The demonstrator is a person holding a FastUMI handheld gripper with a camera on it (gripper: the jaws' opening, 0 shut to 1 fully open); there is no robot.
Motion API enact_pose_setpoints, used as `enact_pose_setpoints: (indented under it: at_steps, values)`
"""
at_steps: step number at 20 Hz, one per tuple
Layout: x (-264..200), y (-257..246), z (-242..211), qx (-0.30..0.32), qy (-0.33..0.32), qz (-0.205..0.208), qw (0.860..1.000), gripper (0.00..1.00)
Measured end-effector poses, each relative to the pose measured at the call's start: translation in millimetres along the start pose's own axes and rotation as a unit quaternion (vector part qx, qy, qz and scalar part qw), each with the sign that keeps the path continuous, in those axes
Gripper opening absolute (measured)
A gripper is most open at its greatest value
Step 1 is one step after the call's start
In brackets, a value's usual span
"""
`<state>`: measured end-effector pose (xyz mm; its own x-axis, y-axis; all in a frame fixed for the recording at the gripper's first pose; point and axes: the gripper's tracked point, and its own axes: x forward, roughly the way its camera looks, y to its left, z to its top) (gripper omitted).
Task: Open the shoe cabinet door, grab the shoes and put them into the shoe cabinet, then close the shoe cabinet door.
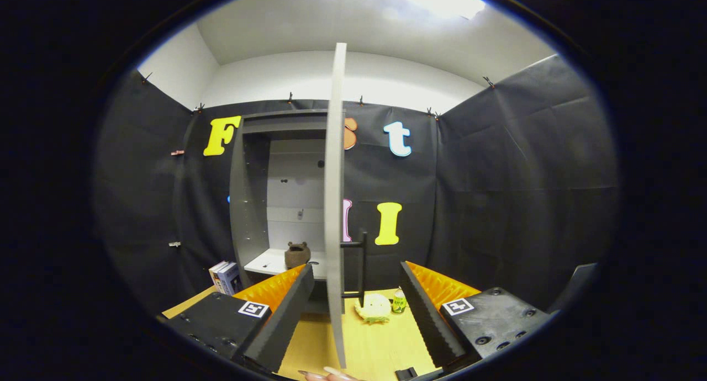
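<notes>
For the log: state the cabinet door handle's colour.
Black; the handle on the open door, gripper view.

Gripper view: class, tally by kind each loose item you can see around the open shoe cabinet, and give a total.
Shoe: 1, brown, on the cabinet shelf
Books: 2
Small bottle: 1
Pale yellow soft item: 1
Total: 5
The gripper is open, astride the door edge.

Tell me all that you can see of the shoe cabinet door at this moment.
The shoe cabinet door is a tall, flat, light grey panel, seemingly painted board. It stands swung wide open, seen edge-on, upright, reaching from the wooden surface up past the cabinet's top. A dark bar handle sits on its right face, low down. The door passes between the open fingers of the gripper; neither finger visibly presses on it. Left of it lies the open cabinet.
</notes>
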<state>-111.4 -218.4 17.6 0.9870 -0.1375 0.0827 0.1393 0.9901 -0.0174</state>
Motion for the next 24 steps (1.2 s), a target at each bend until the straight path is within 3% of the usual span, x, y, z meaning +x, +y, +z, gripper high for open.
enact_pose_setpoints:
  at_steps: [4,12,24]
  values:
    - [23.4,-20.8,-8.6,0.007,0.009,0.002,1.000,0.98]
    - [60.5,-15.2,-15.2,0.012,0.020,0.037,0.999,0.97]
    - [70.4,64.8,-26.2,0.049,0.037,0.088,0.994,0.97]
